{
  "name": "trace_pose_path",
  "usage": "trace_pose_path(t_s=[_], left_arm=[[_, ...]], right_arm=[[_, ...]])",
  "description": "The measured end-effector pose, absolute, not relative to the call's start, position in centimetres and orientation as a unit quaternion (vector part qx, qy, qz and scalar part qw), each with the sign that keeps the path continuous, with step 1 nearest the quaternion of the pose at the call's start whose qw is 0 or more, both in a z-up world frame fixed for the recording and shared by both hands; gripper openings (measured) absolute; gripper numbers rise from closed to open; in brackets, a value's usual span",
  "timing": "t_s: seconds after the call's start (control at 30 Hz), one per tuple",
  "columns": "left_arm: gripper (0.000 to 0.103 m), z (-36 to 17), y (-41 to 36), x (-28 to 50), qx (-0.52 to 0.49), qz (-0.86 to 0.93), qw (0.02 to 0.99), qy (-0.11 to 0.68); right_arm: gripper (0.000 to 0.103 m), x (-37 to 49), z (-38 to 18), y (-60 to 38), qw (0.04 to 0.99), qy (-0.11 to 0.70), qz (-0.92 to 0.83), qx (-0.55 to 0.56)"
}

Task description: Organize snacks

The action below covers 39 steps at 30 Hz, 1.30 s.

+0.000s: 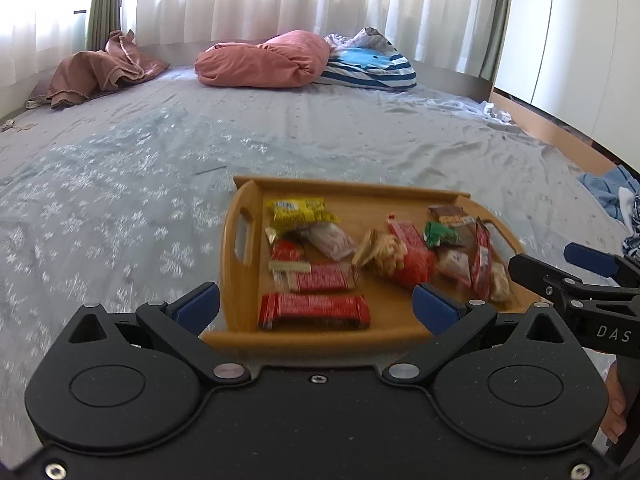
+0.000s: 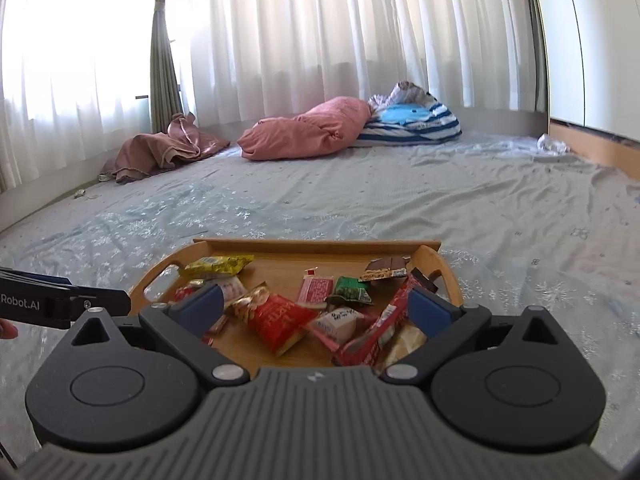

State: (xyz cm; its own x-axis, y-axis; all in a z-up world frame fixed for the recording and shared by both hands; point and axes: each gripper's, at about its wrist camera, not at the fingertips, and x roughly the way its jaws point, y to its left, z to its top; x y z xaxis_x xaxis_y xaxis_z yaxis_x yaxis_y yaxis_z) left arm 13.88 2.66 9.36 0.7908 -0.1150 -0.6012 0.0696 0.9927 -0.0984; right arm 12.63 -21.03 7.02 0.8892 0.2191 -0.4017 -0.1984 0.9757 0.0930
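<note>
Wooden tray (image 1: 236,236) flat on the bed (image 1: 120,184), loaded with snacks. Long red bar (image 1: 314,310) by the tray's near rim, yellow packet (image 1: 298,210) toward its far left corner, green packet (image 1: 440,234) right of centre, red bag (image 2: 276,320) mid-tray. Left gripper (image 1: 316,306) above the near rim, fingers spread wide, gripping nothing. Right gripper (image 2: 316,306) over the tray too, fingers wide, empty.

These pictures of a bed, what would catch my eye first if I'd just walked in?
A wooden tray heaped with bright snack packets sits on the grey bedspread, a long red bar nearest. Two black grippers, left gripper and right gripper, hover open before it. Behind lies a pink pillow.
</note>
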Motion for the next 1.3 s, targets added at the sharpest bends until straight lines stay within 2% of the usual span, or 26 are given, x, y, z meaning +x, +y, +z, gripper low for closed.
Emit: trace_pose_path(t_s=[0.37,0.83,1.0,1.3], left_arm=[[0.103,5.9,1.9,10.7,-0.028,-0.011,0.946,0.324],[0.103,-0.1,-0.1,13.1,-0.006,-0.001,0.934,0.356],[0.103,-0.8,-0.6,13.7,0.006,0.001,0.939,0.344],[0.103,-1.4,-0.3,13.9,-0.001,0.001,0.943,0.332]], right_arm=[[0.103,8.8,4.6,-19.6,0.974,0.198,0.105,-0.023],[0.103,10.9,-1.2,-20.7,0.959,0.279,0.048,-0.014],[0.103,12.1,-2.3,-20.5,0.946,0.32,0.051,-0.011],[0.103,11.4,-2.7,-20.5,0.952,0.303,0.048,-0.01]])
